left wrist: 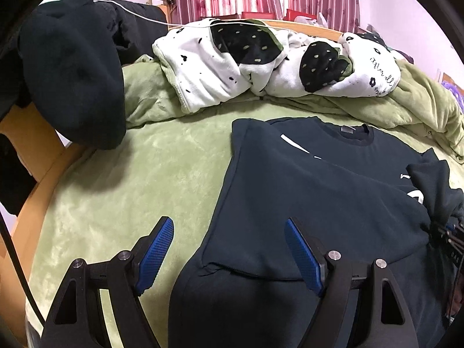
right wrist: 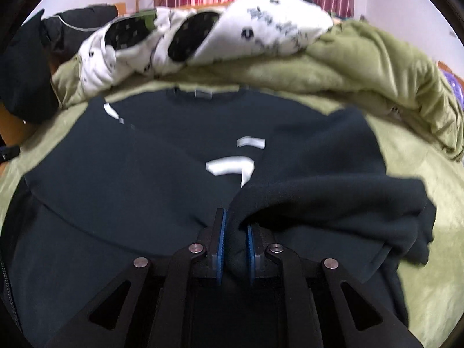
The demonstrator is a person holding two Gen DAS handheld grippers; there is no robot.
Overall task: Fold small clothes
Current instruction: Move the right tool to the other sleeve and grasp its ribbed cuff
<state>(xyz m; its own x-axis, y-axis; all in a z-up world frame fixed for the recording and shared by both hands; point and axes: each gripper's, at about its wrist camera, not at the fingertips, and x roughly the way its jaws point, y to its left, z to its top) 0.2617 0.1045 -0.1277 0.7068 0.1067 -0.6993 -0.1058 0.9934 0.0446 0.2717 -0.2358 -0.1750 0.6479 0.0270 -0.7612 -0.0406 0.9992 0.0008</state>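
The dark navy T-shirt (right wrist: 162,174) lay front-up on the bed's green blanket (left wrist: 150,179), collar toward the curtains. Its left side looked already folded inward, a straight edge running down the body. The right gripper (right wrist: 234,249) was pinched tight on a bunched fold of the right sleeve side, lifted over the chest print, so I judged that second fold only half done. The left gripper (left wrist: 229,255) hung wide apart above the hem, holding nothing. The bottom-up fold remained. I saw no basket or box anywhere; a white spotted garment (left wrist: 232,66) lay crumpled behind.
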